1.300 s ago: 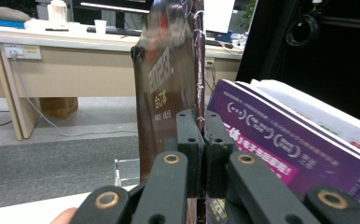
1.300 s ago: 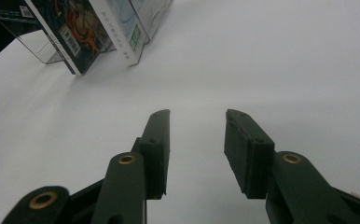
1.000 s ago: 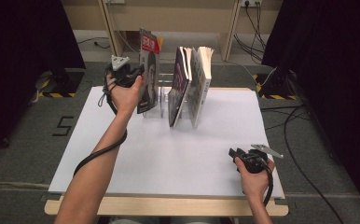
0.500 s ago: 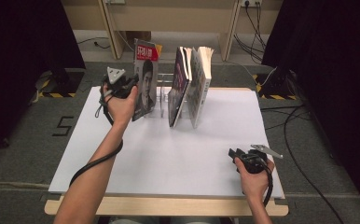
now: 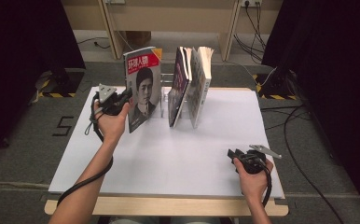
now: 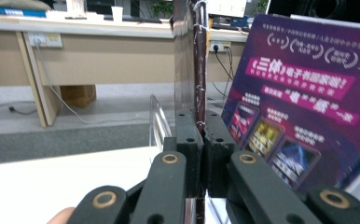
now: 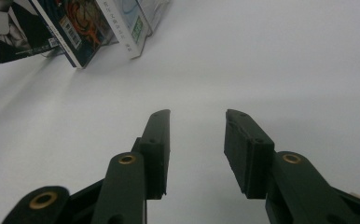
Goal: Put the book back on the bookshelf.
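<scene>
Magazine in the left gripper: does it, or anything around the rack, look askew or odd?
The magazine clamped in the left gripper is out of the clear rack, tilted, its lower edge at the white table top. The two books in the rack lean to one side rather than standing upright. Nothing looks damaged.

Glossy paper magazine (image 5: 143,88); matt white table (image 5: 169,154).
</scene>
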The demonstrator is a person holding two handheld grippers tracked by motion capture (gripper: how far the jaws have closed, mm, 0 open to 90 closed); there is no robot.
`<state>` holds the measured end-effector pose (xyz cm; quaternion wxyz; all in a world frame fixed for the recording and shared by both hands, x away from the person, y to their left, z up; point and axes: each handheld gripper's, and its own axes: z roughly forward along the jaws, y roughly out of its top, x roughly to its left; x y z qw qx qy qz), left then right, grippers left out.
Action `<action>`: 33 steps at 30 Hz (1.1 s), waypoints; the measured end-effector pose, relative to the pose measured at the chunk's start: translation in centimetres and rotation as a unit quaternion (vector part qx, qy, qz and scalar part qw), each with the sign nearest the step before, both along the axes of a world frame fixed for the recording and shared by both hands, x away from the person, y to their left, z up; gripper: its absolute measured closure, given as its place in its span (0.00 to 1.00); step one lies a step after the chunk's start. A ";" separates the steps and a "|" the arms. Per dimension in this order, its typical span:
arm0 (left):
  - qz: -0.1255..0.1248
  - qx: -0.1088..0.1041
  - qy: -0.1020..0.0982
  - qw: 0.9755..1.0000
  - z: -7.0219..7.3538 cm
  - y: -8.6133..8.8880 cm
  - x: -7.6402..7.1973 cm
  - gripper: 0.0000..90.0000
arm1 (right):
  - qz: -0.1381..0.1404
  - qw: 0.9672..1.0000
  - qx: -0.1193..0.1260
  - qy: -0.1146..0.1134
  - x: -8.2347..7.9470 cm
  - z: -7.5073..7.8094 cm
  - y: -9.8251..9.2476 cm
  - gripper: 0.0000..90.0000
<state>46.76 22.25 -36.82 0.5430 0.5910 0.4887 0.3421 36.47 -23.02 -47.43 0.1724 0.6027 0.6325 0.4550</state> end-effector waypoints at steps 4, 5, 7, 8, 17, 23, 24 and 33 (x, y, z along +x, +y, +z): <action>-0.004 0.004 0.014 1.000 -1.2 0.4 -1.0 0.96 | 0.001 1.000 -0.002 -0.002 0.0 0.1 -0.1 0.69; -0.005 0.002 0.015 1.000 -1.5 0.5 -1.2 0.96 | 0.001 1.000 -0.004 -0.004 0.0 0.1 -0.1 0.69; -0.010 -0.002 0.021 1.000 -2.0 0.5 -1.6 0.95 | -0.001 1.000 0.001 -0.001 -0.1 0.1 0.0 0.68; -0.011 0.000 0.021 1.000 -2.2 0.5 -1.8 0.95 | 0.001 1.000 0.000 -0.002 0.0 0.1 0.0 0.68; -0.025 0.011 0.021 0.999 -3.1 0.2 -3.0 0.94 | 0.002 1.000 -0.002 -0.002 0.0 0.0 0.0 0.68; -0.021 0.001 0.024 0.999 -3.1 0.2 -2.8 0.91 | 0.001 1.000 0.001 0.004 0.0 0.0 0.0 0.68; -0.019 -0.003 0.023 1.000 -3.0 0.3 -2.7 0.89 | 0.000 1.000 0.002 0.004 0.0 0.0 0.0 0.68; -0.008 -0.047 0.047 0.998 -2.4 1.2 -0.4 0.80 | 0.003 1.000 0.002 0.008 0.1 -0.2 0.0 0.68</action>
